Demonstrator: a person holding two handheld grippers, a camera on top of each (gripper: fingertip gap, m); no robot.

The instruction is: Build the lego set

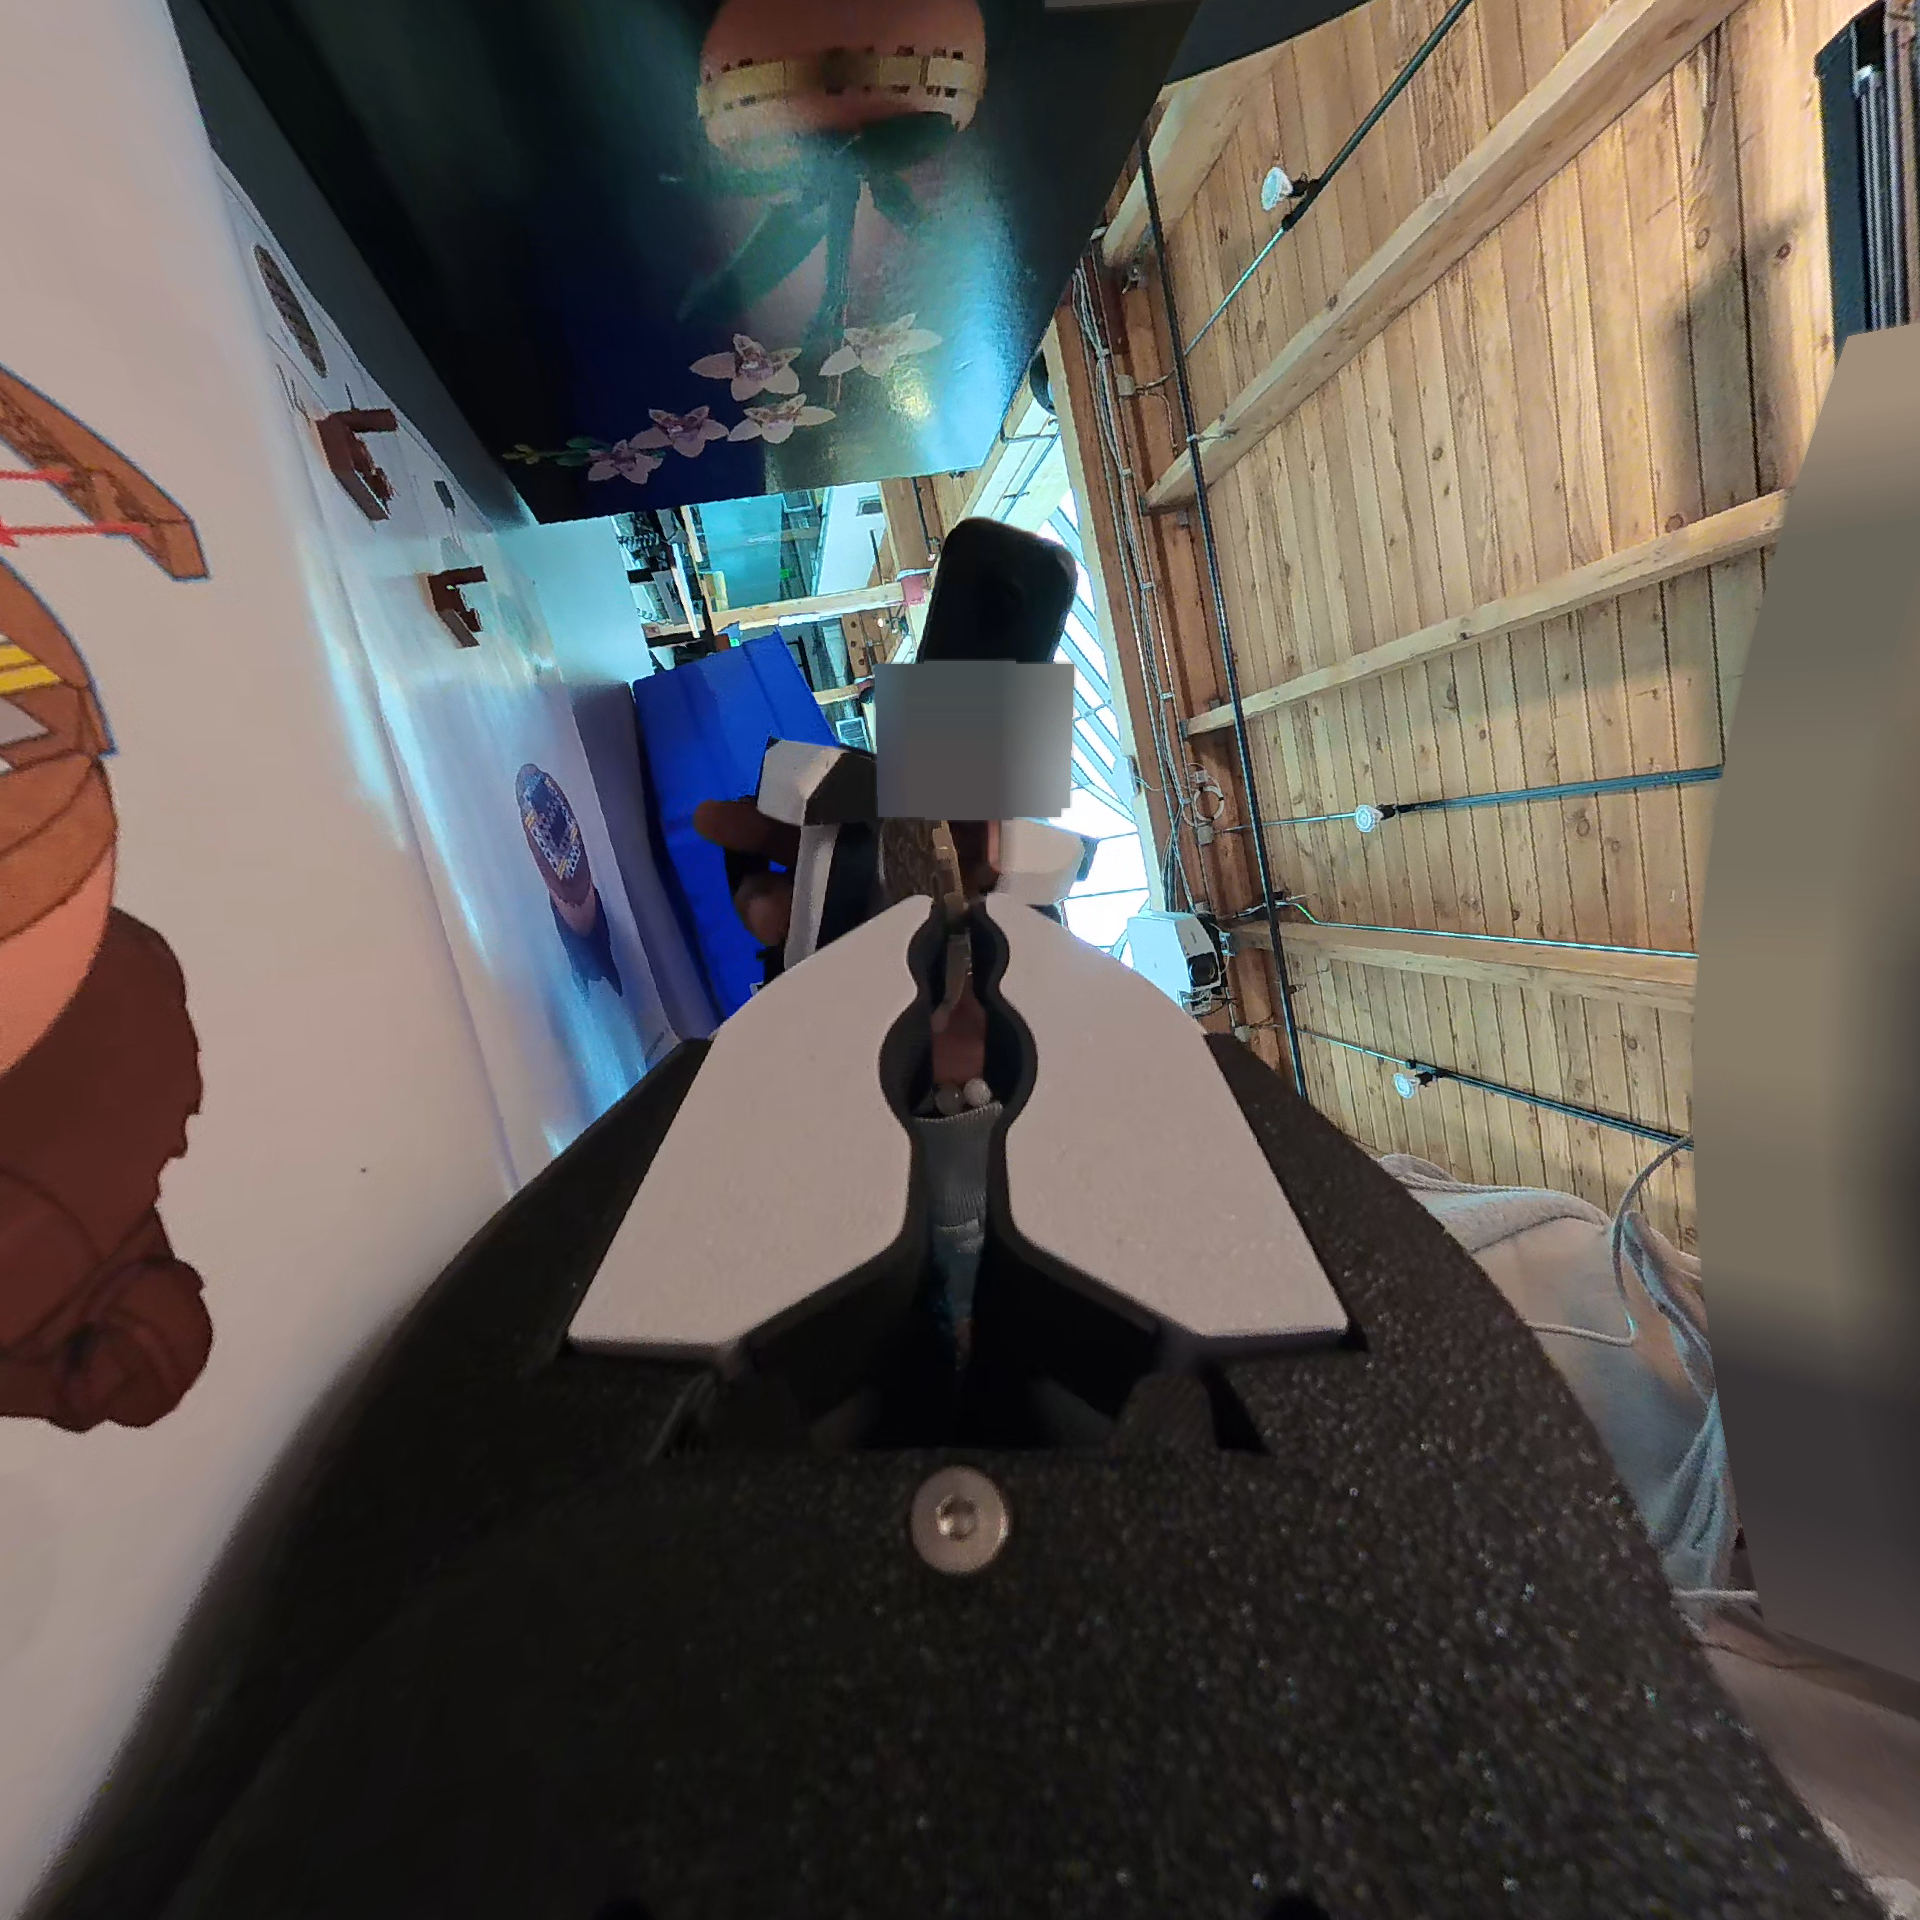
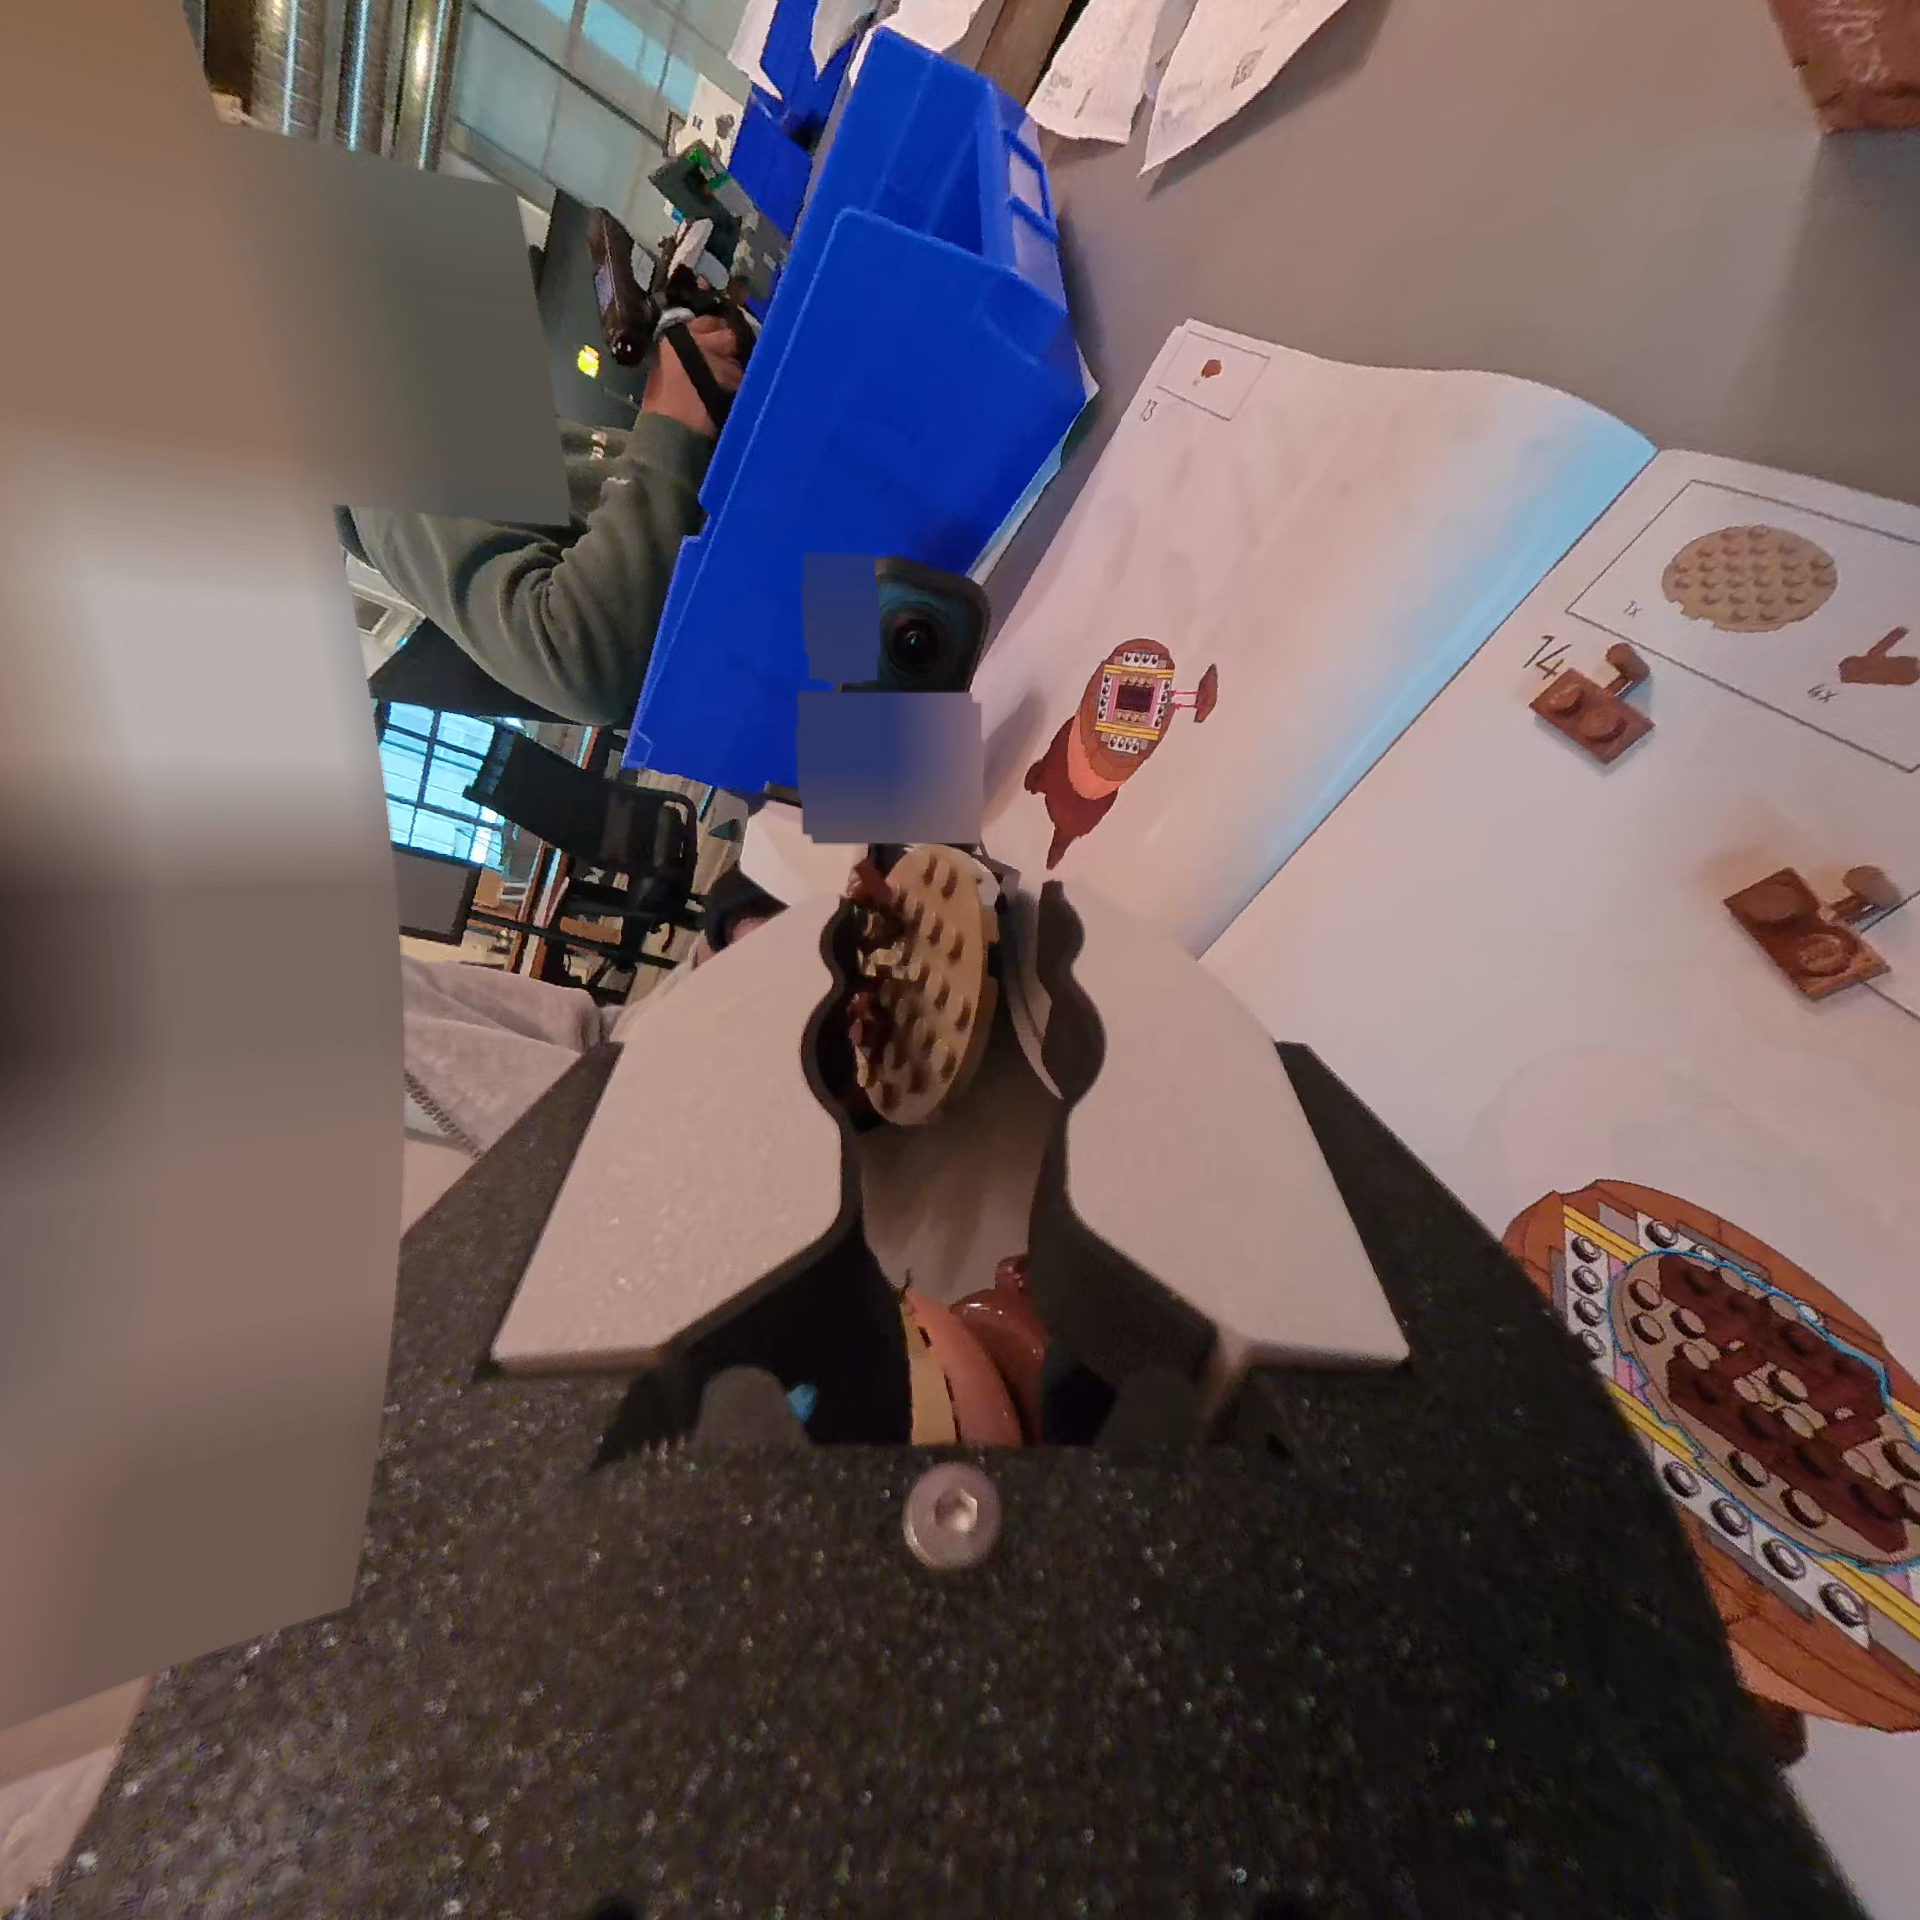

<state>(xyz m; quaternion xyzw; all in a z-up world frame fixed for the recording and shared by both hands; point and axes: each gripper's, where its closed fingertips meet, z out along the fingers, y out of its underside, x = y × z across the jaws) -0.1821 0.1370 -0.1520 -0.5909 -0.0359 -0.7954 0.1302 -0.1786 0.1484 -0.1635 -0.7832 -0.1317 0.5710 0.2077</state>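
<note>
Up close, the left claw [image 1: 958, 914] is clenched on the edge of a round tan plate [image 1: 954, 940], seen edge-on between its grey fingers [image 1: 790, 1143]. In the right wrist view the same plate [image 2: 925, 997] shows its studded face, with dark brown pieces [image 2: 868, 997] stuck along its left side. The right claw [image 2: 940, 883] stands around the plate with its fingers [image 2: 686, 1143] parted; whether they touch it I cannot tell. Both claws face each other, tips nearly meeting at the plate, held up above the table [image 2: 1455, 208].

An open booklet [image 2: 1351, 644] lies on the table to the right, with two small brown pieces [image 2: 1590, 707] resting on its page. Blue bins [image 2: 894, 416] stand beyond it. Below the right claw, between its fingers, a rounded peach and brown model [image 2: 971, 1371] shows in part. In the left wrist view the booklet [image 1: 260, 831] fills the left side, the dark set box [image 1: 675, 239] beyond it, wooden planking [image 1: 1455, 623] to the right.
</note>
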